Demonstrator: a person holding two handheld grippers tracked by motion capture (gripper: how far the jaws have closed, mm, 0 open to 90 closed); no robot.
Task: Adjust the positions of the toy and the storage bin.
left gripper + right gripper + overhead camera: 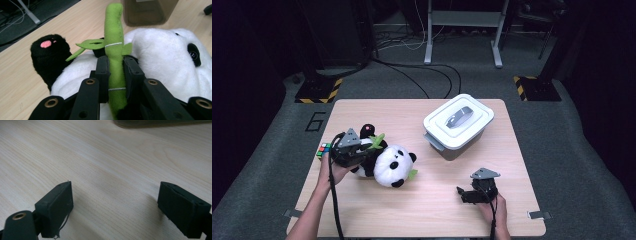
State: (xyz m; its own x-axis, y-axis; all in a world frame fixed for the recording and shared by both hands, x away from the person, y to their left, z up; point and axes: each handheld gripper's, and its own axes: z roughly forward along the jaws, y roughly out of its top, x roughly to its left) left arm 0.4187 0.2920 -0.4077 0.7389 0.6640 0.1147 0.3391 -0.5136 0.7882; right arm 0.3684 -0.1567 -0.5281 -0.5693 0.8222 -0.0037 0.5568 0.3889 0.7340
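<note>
Your left gripper is clamped on the green felt bamboo stalk of the panda plush — both black pads squeeze the stalk partway up, and the stalk runs on upright past them with its leaves fanning out at about nine o'clock. In the high view the panda lies on its side on the wooden table, left of centre, its white head toward four o'clock and one black foot with a pink sole toward eleven o'clock. A Rubik's cube sits just beside your left gripper at nine o'clock, near the table's edge.

Your right gripper rests low over bare tabletop with its jaws wide apart and nothing between them. In the high view it sits at about five o'clock from the panda, well apart from it. The white-lidded bin stands at twelve o'clock from your right gripper — lid on, grey handle on top.
</note>
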